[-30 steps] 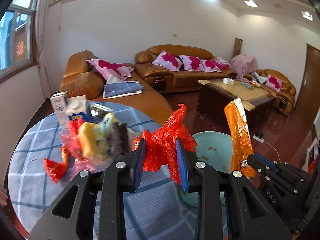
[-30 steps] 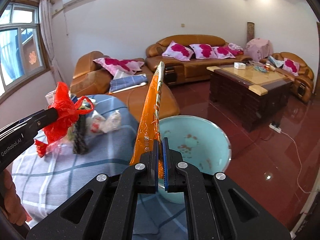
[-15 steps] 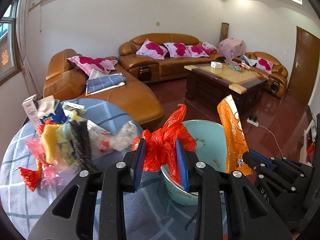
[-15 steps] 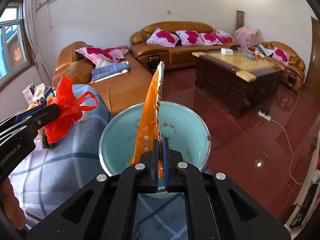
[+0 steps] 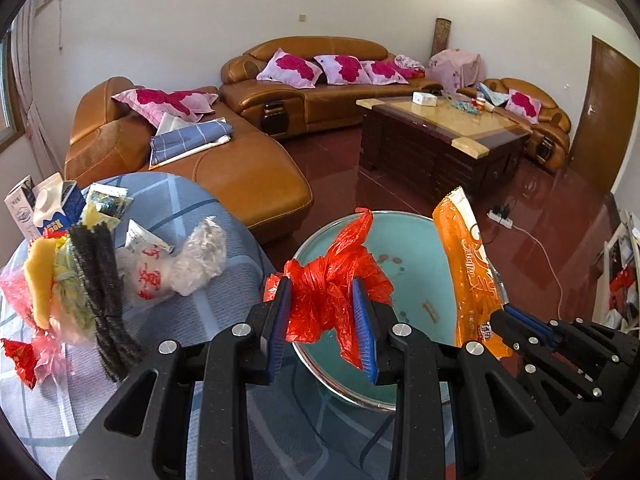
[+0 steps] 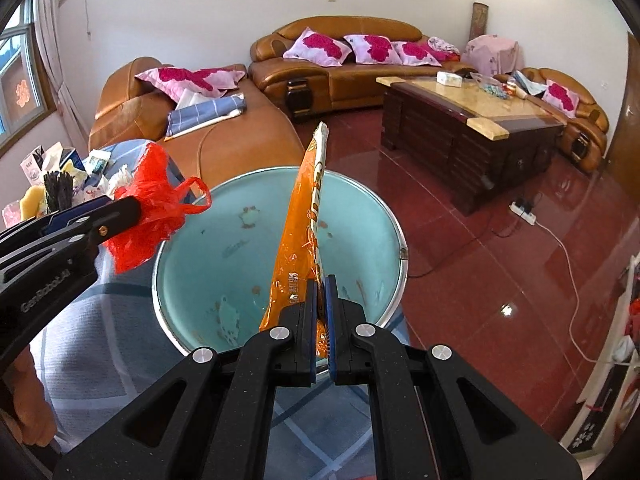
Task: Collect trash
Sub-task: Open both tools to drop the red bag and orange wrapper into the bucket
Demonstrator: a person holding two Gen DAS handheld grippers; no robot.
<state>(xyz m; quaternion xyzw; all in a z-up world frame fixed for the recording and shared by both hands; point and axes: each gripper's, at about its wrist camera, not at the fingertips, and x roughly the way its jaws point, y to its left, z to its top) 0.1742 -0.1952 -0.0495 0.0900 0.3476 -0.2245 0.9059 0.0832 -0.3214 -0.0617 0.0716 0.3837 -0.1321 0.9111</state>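
The left gripper (image 5: 324, 312) is clamped on a crumpled red plastic bag (image 5: 328, 292), its blue pads pressing the bunched film from both sides. The bag's loose tail sticks up above the fingers, and the bundle hangs over the near-left rim of the teal bin (image 5: 412, 248). The right gripper (image 6: 320, 320) has its jaws drawn together on the lower end of a long orange snack wrapper (image 6: 304, 232), which stands up nearly vertical, its top seal leaning slightly away. The wrapper sits over the bin's open mouth, towards the near side of the rim.

The bin's metal-edged rim is round and wide, and its inside holds only a few small scraps and stains. Its left edge stands just beside the round table with the blue checked cloth (image 5: 224, 312), and part of the cloth shows in front of the bin below both grippers.

On the table, well to the left of the left gripper, a heap of remaining trash (image 5: 80, 288) lies together: a clear crinkled bag (image 5: 192, 260), a black bristly strip, yellow and pink wrappers, and a milk carton (image 5: 52, 208) at the far edge.

Beyond the bin to the right the red tiled floor (image 6: 460, 208) is open up to the dark coffee table (image 6: 460, 128); a white cable and power strip (image 6: 524, 216) lie on it. An orange leather sofa (image 5: 224, 168) stands behind the table and bin.
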